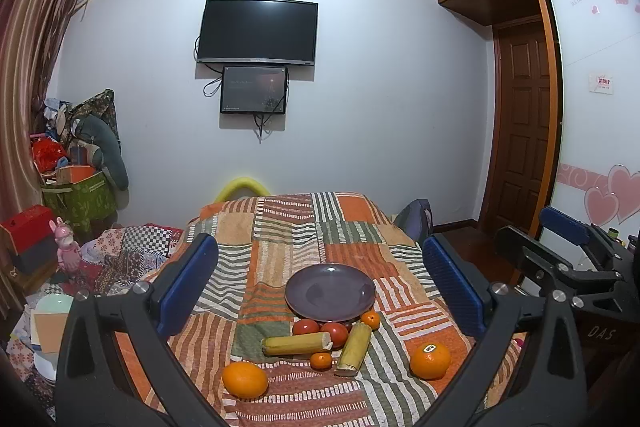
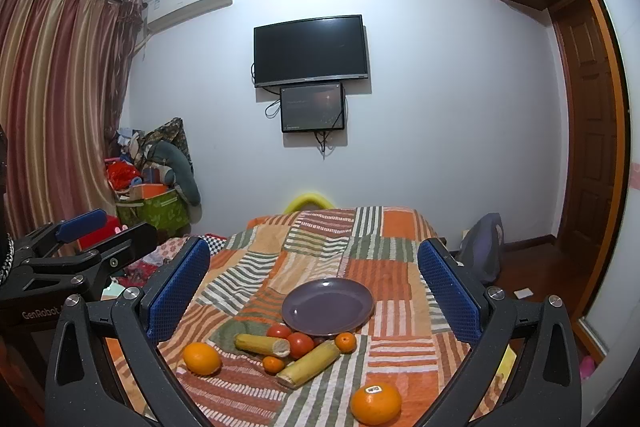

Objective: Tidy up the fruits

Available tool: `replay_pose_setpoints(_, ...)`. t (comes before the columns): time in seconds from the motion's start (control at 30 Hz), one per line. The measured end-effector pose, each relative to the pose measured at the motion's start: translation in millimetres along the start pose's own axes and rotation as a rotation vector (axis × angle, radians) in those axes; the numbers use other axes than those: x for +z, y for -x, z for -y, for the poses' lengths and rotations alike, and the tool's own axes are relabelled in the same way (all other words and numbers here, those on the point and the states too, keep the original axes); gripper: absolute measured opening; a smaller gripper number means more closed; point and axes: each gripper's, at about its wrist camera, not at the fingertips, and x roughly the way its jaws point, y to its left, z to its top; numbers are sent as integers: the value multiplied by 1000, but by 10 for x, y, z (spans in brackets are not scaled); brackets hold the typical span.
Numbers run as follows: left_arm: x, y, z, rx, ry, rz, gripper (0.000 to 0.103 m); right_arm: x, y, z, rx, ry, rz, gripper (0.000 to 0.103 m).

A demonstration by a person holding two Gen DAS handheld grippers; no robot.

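On the patchwork bedspread [image 1: 280,227] — oranges [image 1: 245,379], tomatoes [image 1: 334,332], sugarcane pieces [image 1: 297,343] lying beside an empty purple plate [image 1: 330,291], probably awaiting sorting; left gripper [image 1: 320,285] and right gripper [image 2: 316,289] hovering wide — holding nothing.

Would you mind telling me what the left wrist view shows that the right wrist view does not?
Only the left wrist view shows the heart-patterned wardrobe panel, a pink toy figure and the right hand-held gripper from the side. Only the right wrist view shows the left hand-held gripper from the side. Both share the empty purple plate, the stickered orange and the television.
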Motion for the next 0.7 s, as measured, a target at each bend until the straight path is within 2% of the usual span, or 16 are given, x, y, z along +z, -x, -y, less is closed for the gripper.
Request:
replay_pose_setpoints(0.43, -49, -113, -54, 1, 0, -36, 103, -24, -77, 70, -6, -14, -20, 102)
replay_pose_setpoints(0.5, -63, -170, -113, 10, 9, -56, 103, -46, -106, 100, -16, -4, -30, 98)
replay_pose_setpoints(0.63, -103, -328, -254, 33, 22, -120, 83, -98, -188, 163, -31, 19, -78, 85)
replay_pose_setpoints(0.7, -143, -420, -334, 39, 21, -150, 82, -140, -252, 217, -22, 11, -115, 78)
